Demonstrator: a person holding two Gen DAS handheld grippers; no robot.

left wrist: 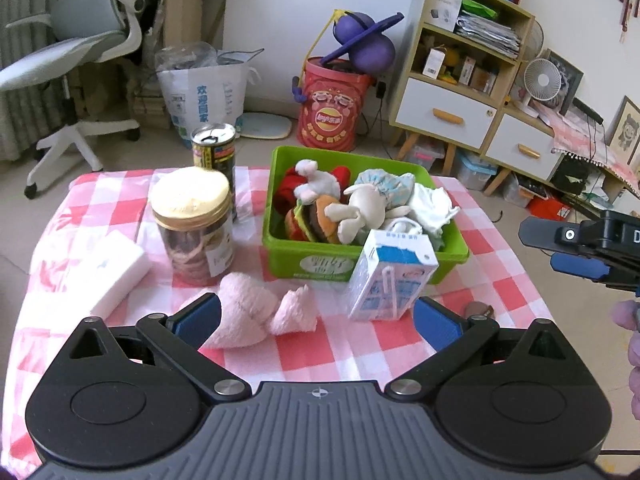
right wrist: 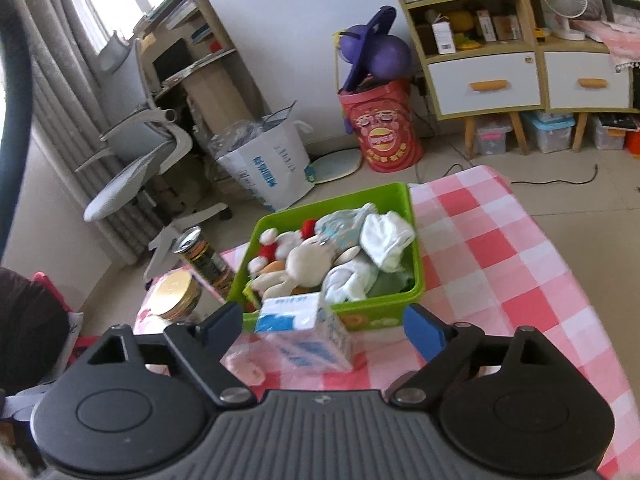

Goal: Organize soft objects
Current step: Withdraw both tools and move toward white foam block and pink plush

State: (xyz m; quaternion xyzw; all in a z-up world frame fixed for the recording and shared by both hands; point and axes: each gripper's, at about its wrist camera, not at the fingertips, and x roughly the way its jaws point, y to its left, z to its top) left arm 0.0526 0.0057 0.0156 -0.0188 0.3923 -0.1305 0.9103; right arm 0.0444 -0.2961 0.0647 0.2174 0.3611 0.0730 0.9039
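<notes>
A green bin (left wrist: 296, 258) sits on the checked table, full of soft toys: a plush rabbit (left wrist: 362, 208), a plush burger (left wrist: 310, 220), white cloths. It also shows in the right wrist view (right wrist: 414, 236). A pink soft toy in two lumps (left wrist: 248, 314) lies on the cloth in front of the bin. My left gripper (left wrist: 316, 320) is open, with its left pad beside the pink toy. My right gripper (right wrist: 324, 326) is open and empty, above a milk carton (right wrist: 308, 336); it shows at the right edge of the left wrist view (left wrist: 580, 248).
A milk carton (left wrist: 390, 276) stands against the bin's front. A gold-lidded jar (left wrist: 192, 226), a drink can (left wrist: 214, 150) and a white sponge block (left wrist: 108, 272) stand left of the bin. An office chair, a red bucket and a shelf unit stand on the floor behind.
</notes>
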